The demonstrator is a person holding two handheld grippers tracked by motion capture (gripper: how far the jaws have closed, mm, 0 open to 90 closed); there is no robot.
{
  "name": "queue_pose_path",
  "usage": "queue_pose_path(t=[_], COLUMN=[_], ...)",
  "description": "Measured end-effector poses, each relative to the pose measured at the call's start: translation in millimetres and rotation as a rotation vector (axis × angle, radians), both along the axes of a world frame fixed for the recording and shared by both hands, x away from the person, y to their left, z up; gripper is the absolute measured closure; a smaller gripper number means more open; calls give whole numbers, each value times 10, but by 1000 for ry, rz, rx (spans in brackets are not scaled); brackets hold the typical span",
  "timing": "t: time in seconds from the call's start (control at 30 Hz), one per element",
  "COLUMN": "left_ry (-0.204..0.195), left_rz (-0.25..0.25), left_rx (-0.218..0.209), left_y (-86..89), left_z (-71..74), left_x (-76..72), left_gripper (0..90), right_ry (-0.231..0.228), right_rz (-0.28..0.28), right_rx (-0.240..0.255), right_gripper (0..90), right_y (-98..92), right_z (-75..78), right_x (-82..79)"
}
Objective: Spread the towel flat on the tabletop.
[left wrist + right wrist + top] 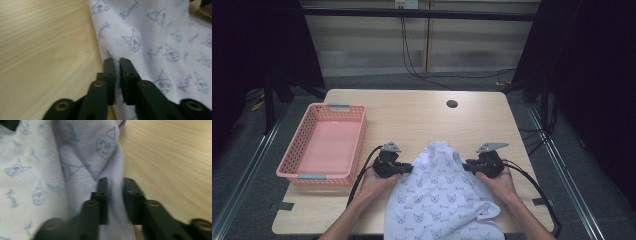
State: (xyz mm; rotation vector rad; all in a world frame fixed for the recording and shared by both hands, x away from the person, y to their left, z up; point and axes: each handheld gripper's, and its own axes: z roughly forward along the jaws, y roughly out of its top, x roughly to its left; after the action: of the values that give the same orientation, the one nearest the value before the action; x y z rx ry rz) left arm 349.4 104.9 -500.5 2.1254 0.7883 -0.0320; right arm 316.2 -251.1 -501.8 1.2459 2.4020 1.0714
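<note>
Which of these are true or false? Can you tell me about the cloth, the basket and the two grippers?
1. The cloth is white with little blue cartoon faces. True.
2. The basket is blue. False: it is pink.
3. The left gripper pinches an edge of the cloth. True: its jaws are shut on the fabric.
4. The cloth lies inside the basket. False: it lies on the table, to the right of the basket, and hangs over the near edge.
5. The right gripper has a fold of cloth between its jaws. True.
6. The basket is full of toys. False: nothing is in it.
</note>
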Motion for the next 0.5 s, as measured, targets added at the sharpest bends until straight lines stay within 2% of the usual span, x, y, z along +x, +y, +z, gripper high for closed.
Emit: queue_pose_path(t=[0.03,0.07,0.1,0.13,0.17,0.2,0.23,0.27,0.3,0.4,0.47,0.5], left_ry=[-7,-7,-24,-24,-38,-49,-86,-86,-107,-177,-233,-242], left_rz=[31,31,50,50,65,74,89,89,97,115,138,120], left_rx=[-38,-38,-89,-89,-95,-102,-113,-113,-129,-147,-158,-177], left_y=[76,76,167,167,201,234,293,293,325,361,358,346], left_z=[73,73,174,174,231,293,426,426,506,717,869,941], left_x=[6,6,-9,-9,-28,-58,-129,-129,-161,-190,-212,-237], left_gripper=[863,866,867,868,868,868,868,868,868,868,867,866], right_ry=[-19,-19,-62,-62,-116,-116,-159,-159,-174,-240,-287,-307], right_rz=[5,5,-25,-25,-57,-57,-94,-94,-102,-128,-134,-133], right_rx=[26,26,41,41,55,55,53,53,47,61,93,109], right_gripper=[875,875,881,881,883,883,884,884,884,884,883,883], right_y=[-20,-20,-87,-87,-202,-202,-343,-343,-388,-513,-531,-532], right_z=[71,71,207,207,377,377,565,565,627,900,1069,1121], right_x=[-23,-23,-47,-47,-59,-59,-58,-58,-60,-96,-144,-167])
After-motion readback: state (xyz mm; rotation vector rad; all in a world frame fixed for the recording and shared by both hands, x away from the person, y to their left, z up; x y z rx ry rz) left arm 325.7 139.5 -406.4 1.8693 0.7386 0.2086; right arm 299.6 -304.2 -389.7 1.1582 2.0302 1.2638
